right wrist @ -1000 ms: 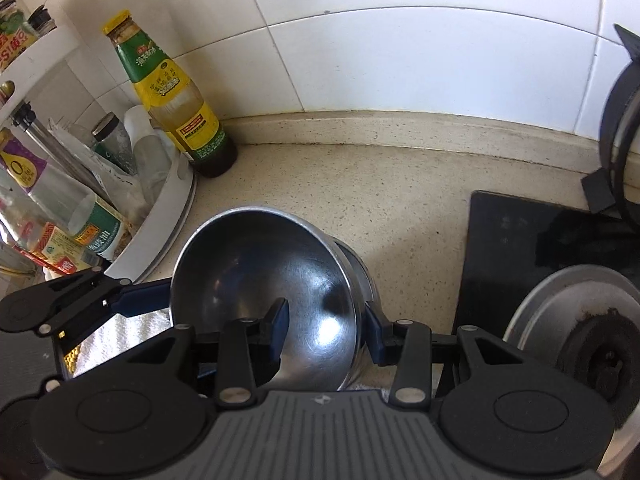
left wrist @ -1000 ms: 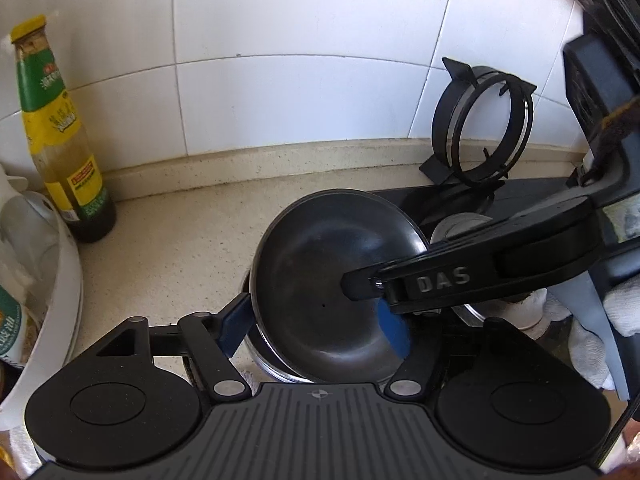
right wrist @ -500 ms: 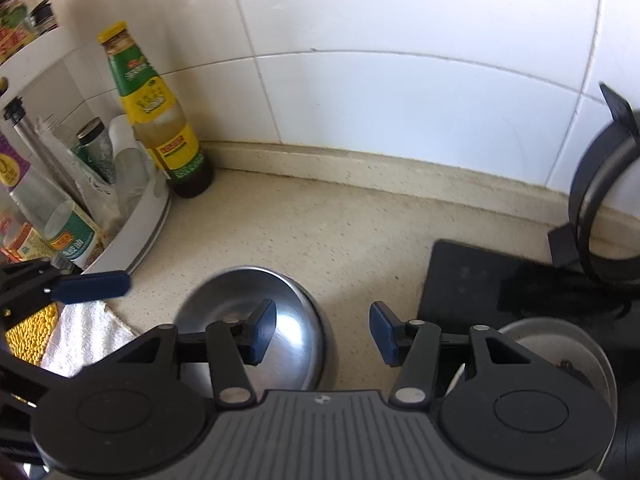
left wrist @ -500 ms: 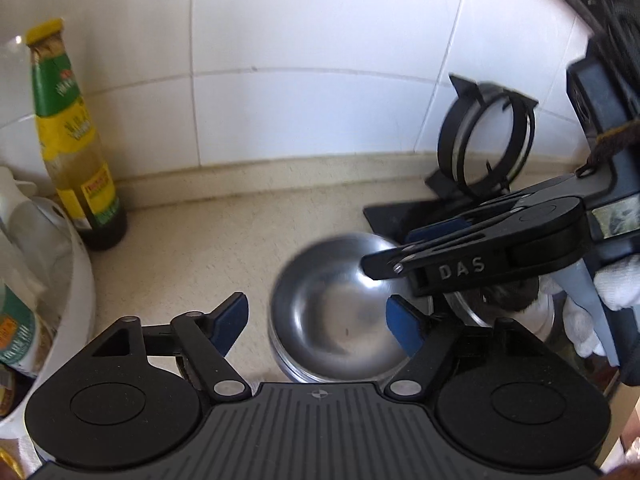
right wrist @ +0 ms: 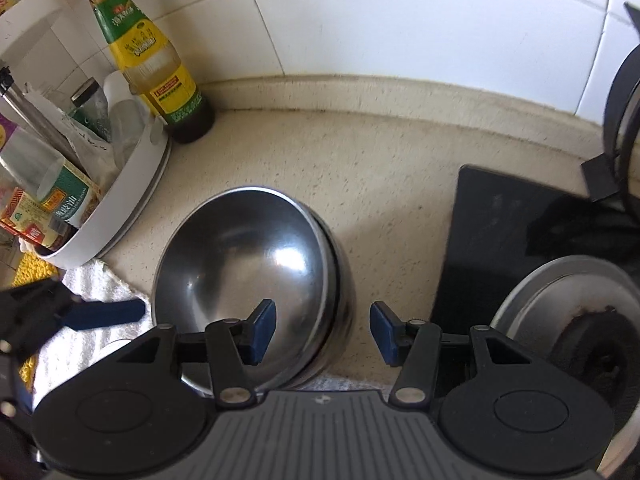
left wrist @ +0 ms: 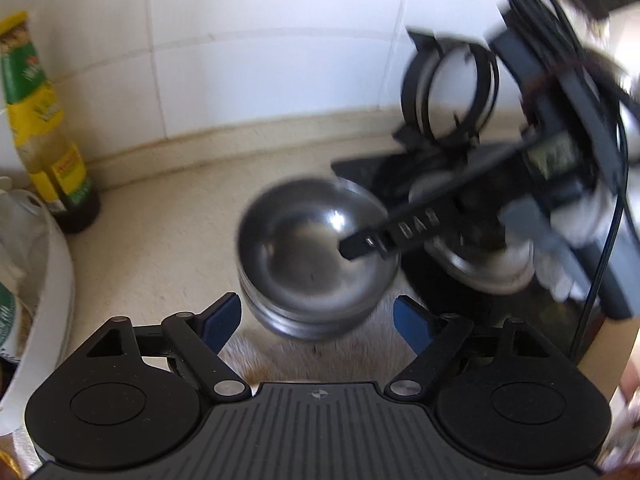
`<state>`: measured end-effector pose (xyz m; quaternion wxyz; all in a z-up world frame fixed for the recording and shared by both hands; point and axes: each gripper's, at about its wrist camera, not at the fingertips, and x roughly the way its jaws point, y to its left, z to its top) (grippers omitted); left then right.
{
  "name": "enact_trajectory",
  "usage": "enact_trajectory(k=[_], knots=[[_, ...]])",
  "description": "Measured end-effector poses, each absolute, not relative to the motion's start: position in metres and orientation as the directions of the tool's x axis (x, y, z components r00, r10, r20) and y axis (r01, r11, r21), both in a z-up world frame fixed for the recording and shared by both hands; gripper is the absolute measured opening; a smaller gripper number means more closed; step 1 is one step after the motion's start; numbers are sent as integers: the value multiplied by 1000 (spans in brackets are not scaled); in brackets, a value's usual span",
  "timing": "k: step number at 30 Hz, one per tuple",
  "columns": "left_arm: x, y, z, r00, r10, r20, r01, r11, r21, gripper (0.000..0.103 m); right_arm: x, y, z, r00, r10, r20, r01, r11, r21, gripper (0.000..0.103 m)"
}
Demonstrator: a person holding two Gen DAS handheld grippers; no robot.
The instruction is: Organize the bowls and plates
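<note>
My left gripper [left wrist: 318, 316] has its jaws spreading wider, empty, the blue pads clear of the stacked steel bowls [left wrist: 316, 256] just ahead. My right gripper [right wrist: 322, 330] stands parted, gripping nothing; its left pad hangs inside the top bowl, its right pad outside the rim. The bowls [right wrist: 252, 280] are round, polished and nested, resting on the speckled beige tabletop [right wrist: 380, 184] beside a white towel [right wrist: 92, 320]. Farther back stands a glass sauce bottle [right wrist: 152, 64] against glossy white tiles.
</note>
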<state>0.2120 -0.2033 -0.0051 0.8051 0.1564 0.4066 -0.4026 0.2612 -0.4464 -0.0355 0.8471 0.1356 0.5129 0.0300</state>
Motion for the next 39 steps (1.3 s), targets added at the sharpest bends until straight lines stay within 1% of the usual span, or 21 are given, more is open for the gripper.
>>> enact_trajectory(k=[2, 4, 7, 10, 19, 24, 29, 32, 36, 39], knots=[[214, -207, -15, 328, -501, -801, 768, 635, -83, 87, 266, -444, -42, 455, 197, -868, 82, 962, 262, 54], [216, -208, -24, 314, -483, -817, 767, 637, -82, 87, 270, -443, -44, 454, 210, -866, 84, 958, 276, 59], [225, -215, -35, 306, -459, -834, 766, 639, -71, 87, 276, -445, -45, 463, 215, -860, 83, 955, 284, 59], [235, -223, -42, 287, -459, -841, 761, 642, -91, 87, 283, -449, -45, 472, 200, -859, 98, 956, 276, 61], [262, -243, -47, 311, -466, -829, 755, 650, -82, 91, 312, -469, -46, 492, 197, -848, 149, 941, 305, 64], [270, -250, -48, 326, -455, -829, 764, 643, -53, 94, 315, -482, -48, 506, 251, -825, 134, 922, 363, 64], [271, -253, -54, 316, -460, -830, 771, 634, -59, 100, 321, -485, -53, 500, 265, -825, 128, 919, 373, 66], [269, -260, -58, 329, -443, -834, 780, 625, -24, 103, 324, -485, -56, 499, 283, -819, 118, 914, 388, 69], [274, -270, -61, 330, -437, -837, 794, 608, -5, 103, 330, -486, -58, 497, 290, -818, 113, 913, 392, 72], [278, -270, -62, 325, -439, -838, 800, 600, -4, 103, 331, -488, -59, 498, 292, -817, 106, 914, 392, 72]])
